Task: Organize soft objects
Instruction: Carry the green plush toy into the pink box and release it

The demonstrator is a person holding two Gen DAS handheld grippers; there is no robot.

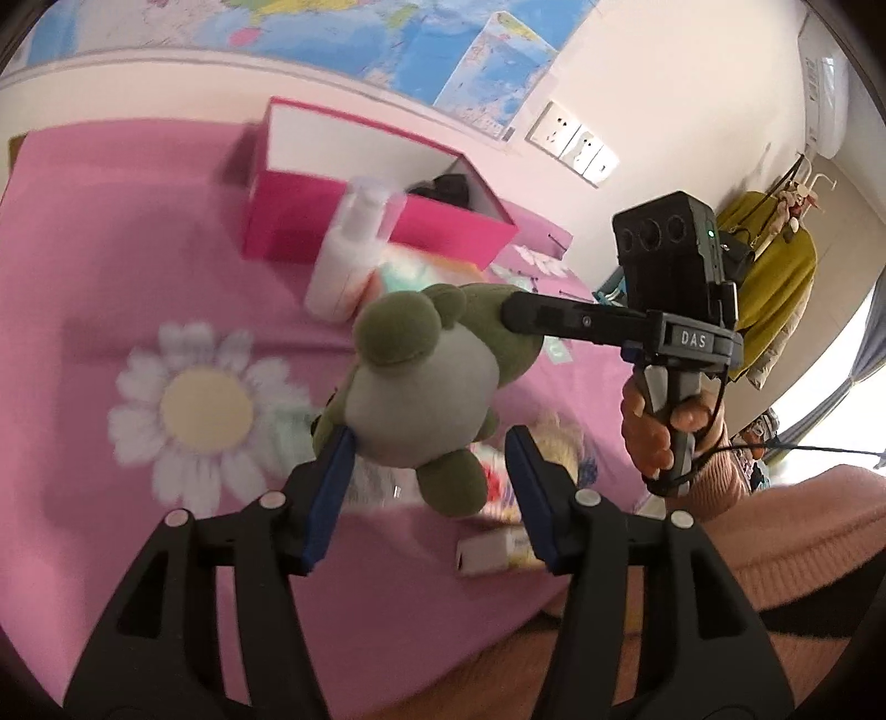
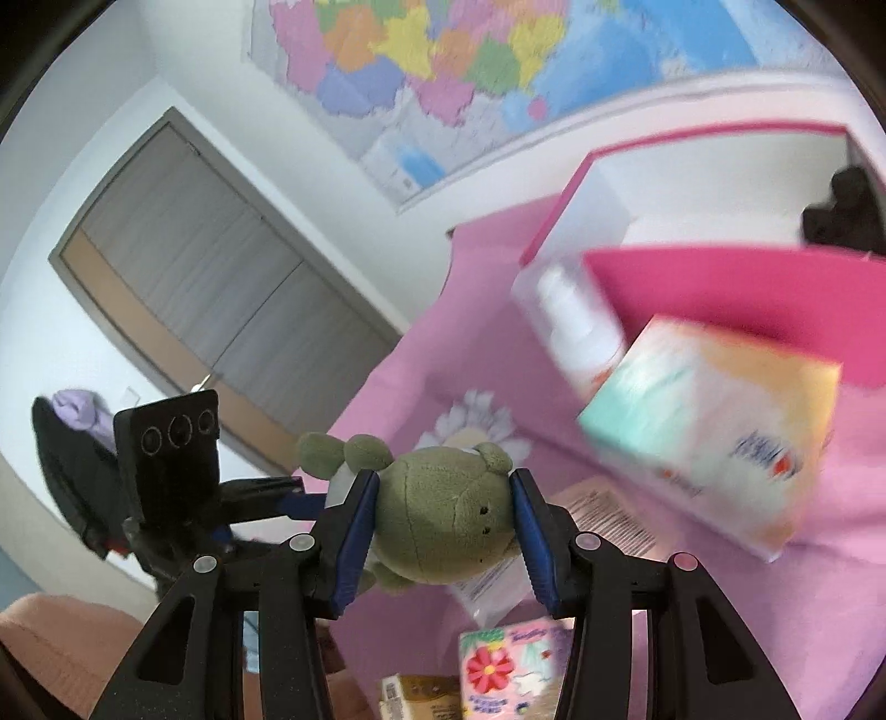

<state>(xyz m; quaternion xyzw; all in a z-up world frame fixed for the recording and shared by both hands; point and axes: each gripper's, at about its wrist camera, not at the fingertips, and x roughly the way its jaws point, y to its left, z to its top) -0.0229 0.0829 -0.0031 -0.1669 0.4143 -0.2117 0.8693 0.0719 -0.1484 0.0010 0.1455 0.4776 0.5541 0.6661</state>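
Two grippers: both meet at one plush, which hangs in the air above the pink cloth (image 1: 83, 277).
Left gripper (image 1: 432, 437): jaws partly apart. The plush's lower body hangs between them; the left pad (image 1: 332, 487) touches its side, the right pad stands clear of it.
Right gripper (image 2: 443, 482): clamped on the plush, a blue pad pressed into each side of its head.
Plush (image 2: 437, 520): green and soft, with a grey belly and two small dark eyes, held up by its head with its feet toward the left gripper.
Hand (image 1: 648, 432): wrapped round the right gripper's handle, in a salmon knit sleeve (image 1: 775, 526).
Small packs: a flower-printed pack (image 2: 509, 670) and a small box (image 1: 487, 554) lie on the cloth under the grippers.
Daisy (image 1: 205, 410): a white print on the cloth, left of the plush in the left wrist view.
Tissue pack (image 2: 709, 421): on the cloth beyond the plush, blurred.
Bottle (image 1: 349, 249): white, just beside the tissue pack and in front of the box.
Box (image 1: 332, 216): pink outside, white inside, open at the top, well behind the plush, with something dark (image 1: 448, 188) in its far corner.
Wall: a coloured map (image 2: 443, 50) and white sockets (image 1: 576, 144).
Far off: a grey door (image 2: 221, 266) on one side, a yellow coat (image 1: 775, 288) hanging on the other.
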